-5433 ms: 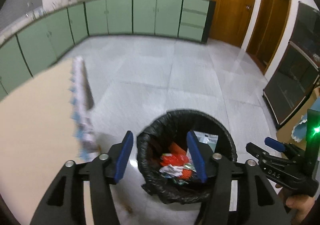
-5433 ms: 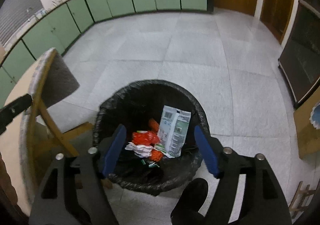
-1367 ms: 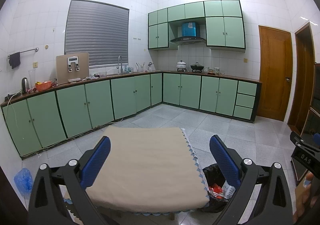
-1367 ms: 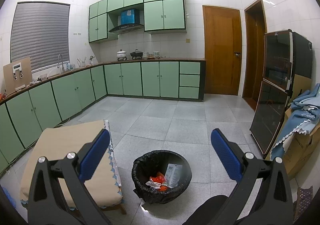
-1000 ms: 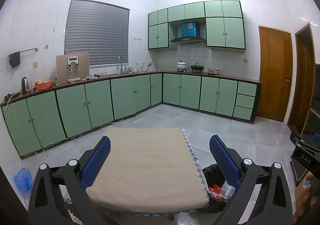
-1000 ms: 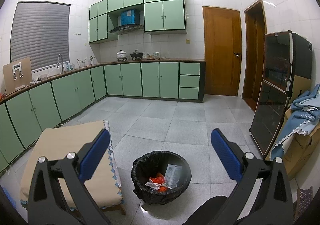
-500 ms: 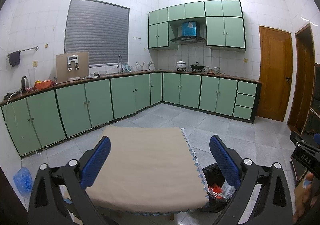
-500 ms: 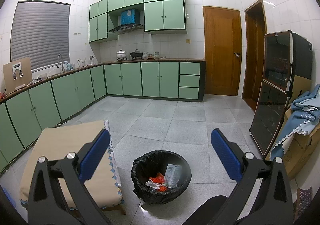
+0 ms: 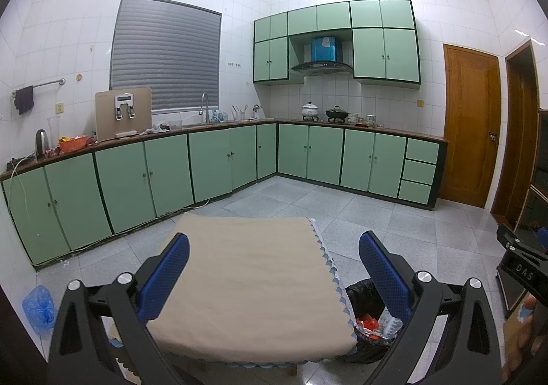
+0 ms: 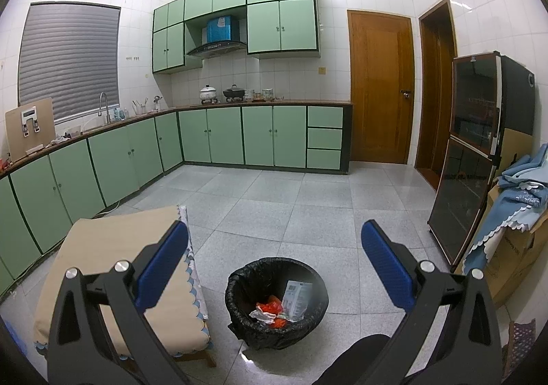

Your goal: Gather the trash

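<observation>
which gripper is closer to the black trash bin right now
The right gripper, it seems: it hangs open above the trash bin. The left gripper, also open, hangs over the table beside the bin.

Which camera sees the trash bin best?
The right wrist view: the whole trash bin shows, with wrappers inside. In the left wrist view the bin is half hidden behind the table and a blue finger.

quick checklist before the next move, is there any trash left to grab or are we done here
1. Left gripper open and empty: ok.
2. Right gripper open and empty: ok.
3. Trash bin upright on the floor beside the table, liner in place: ok.
4. Collected trash lying inside the bin: ok.
5. Table top free of trash: ok.
6. Floor under the table and behind the person free of trash: cannot tell.
</observation>
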Motion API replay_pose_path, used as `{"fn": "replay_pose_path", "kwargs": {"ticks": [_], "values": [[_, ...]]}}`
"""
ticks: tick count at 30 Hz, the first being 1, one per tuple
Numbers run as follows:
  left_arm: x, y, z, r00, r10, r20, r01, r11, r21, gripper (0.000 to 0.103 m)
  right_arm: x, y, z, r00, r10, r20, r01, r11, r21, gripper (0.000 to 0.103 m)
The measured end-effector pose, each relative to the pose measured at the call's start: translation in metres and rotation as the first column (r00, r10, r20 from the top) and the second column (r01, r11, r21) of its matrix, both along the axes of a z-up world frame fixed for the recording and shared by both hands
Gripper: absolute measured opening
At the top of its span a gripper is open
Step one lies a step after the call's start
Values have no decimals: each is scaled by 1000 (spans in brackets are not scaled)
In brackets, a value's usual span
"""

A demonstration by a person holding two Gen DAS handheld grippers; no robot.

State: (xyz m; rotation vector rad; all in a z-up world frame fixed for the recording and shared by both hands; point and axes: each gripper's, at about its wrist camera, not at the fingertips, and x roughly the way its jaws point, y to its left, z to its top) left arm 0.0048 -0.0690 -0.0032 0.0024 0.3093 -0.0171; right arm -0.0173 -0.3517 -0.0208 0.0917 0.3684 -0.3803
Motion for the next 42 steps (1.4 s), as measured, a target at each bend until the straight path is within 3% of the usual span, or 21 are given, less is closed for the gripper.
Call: {"fn": "replay_pose_path", "kwargs": {"ticks": [42], "values": [[2, -1, -2, 1000, -8, -9, 8, 1000, -5, 97, -1, -2, -2, 1000, -2, 1, 2, 1000, 3, 98]]}}
